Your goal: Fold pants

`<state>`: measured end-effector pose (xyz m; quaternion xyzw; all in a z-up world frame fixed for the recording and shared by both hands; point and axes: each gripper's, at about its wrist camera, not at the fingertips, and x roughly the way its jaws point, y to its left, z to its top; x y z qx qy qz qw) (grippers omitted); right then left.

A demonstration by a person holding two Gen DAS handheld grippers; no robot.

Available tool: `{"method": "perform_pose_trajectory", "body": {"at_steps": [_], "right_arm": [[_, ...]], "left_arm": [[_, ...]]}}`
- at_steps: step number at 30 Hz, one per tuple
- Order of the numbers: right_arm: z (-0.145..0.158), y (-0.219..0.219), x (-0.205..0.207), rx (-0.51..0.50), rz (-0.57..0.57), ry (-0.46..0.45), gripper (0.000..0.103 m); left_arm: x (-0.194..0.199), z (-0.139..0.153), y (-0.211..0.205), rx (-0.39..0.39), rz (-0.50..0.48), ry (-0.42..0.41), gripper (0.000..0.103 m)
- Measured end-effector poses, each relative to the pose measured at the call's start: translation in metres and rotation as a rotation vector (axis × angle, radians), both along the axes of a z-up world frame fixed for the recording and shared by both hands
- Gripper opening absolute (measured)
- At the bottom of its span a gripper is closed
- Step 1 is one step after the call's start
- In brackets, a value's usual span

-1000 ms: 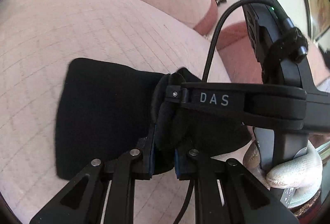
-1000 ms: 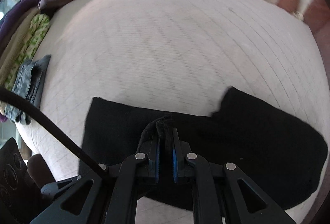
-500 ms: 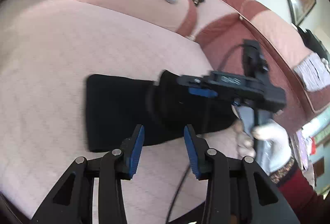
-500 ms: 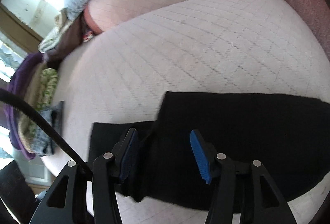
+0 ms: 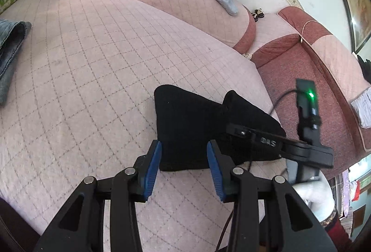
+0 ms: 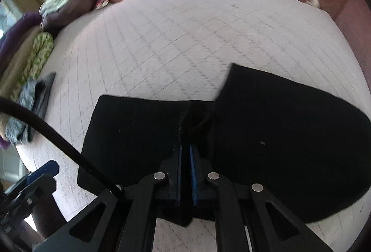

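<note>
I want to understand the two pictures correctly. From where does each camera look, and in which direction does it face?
Left wrist: sits on the left gripper, facing down over the pink cushion at the black pants; its open fingers, the right gripper and a gloved hand show.
Right wrist: sits on the right gripper, facing steeply down at the pants; its fingers are shut on a fold.
Shared: pants, cushion.
</note>
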<state>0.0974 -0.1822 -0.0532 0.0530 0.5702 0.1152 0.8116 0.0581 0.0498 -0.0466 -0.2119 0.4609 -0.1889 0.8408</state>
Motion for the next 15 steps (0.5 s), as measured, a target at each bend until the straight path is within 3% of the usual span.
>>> {"method": "perform_pose_trajectory", "body": {"at_steps": [5, 10, 12, 15], "right_arm": [[-0.017, -0.038, -0.006, 0.019, -0.094, 0.05, 0.004], [0.003, -0.065, -0.02, 0.206, -0.149, -0.029, 0.007], [0.015, -0.065, -0.025, 0.322, -0.134, -0.063, 0.007], [0.023, -0.05, -0.023, 0.402, -0.093, -0.077, 0.01]], "left_arm": [[0.019, -0.013, -0.02, 0.033, -0.048, 0.026, 0.039], [0.031, -0.031, -0.038, 0.104, -0.075, 0.027, 0.039], [0.031, -0.033, -0.039, 0.105, -0.075, 0.014, 0.041], [0.031, -0.034, -0.037, 0.094, -0.072, 0.014, 0.041]]}}
